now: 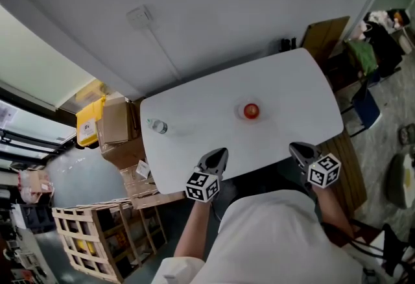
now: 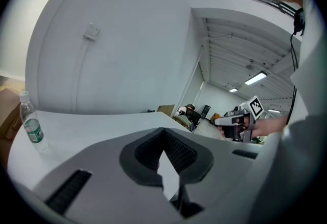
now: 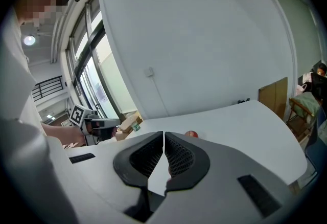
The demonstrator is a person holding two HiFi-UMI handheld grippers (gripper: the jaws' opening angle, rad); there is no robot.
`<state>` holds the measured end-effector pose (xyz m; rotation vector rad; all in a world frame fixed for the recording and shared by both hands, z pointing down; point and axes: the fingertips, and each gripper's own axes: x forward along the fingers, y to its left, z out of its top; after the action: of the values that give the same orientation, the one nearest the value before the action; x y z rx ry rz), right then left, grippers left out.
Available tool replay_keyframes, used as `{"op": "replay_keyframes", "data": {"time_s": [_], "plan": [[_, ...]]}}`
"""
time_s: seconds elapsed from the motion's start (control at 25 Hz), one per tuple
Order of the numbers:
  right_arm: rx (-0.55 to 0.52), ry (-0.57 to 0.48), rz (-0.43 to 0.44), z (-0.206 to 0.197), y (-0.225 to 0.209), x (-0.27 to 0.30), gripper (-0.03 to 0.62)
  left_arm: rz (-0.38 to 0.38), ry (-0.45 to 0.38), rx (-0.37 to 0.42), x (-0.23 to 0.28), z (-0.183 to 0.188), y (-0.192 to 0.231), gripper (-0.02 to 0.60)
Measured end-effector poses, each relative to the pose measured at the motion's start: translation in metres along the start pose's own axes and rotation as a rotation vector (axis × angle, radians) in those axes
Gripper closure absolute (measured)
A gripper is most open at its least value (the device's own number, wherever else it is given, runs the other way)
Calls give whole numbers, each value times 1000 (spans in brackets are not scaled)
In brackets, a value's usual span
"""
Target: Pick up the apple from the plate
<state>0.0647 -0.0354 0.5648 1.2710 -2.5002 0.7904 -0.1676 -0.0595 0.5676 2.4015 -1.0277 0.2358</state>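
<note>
Apple (image 1: 251, 110), red and round with no long axis to favour, sitting on a small clear plate (image 1: 238, 112) toward the middle of the white bench (image 1: 194, 114). It lies ahead of both tools and between their lines of reach. The left gripper (image 1: 219, 154) hangs over the near edge of the bench, below and left of the fruit. The right gripper (image 1: 298, 148) hangs at the same edge, below and right of it, and neither is clearly the nearer. Both are well apart from the plate.

The right gripper view shows the apple (image 3: 191, 134) just above its own fingers (image 3: 181, 156), almost straight along their axis. The left gripper view shows no apple, only a water bottle (image 2: 30, 123) off to the left of the bench. On that evidence the right side seems better aligned for the approach.

Both pairs of fingers are pressed together with nothing between them. They would need to part before they could close around the fruit.
</note>
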Motion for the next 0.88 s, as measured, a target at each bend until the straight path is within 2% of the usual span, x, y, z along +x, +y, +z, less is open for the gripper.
{"op": "replay_keyframes", "data": {"time_s": [0.48,0.88], "plan": [[-20,50,81,28,-51,27,557,93,-16,-28,41,10,-8,580],[-16,105,159,39,-91,42,557,148,10,-34,95,8,-13,577]]}}
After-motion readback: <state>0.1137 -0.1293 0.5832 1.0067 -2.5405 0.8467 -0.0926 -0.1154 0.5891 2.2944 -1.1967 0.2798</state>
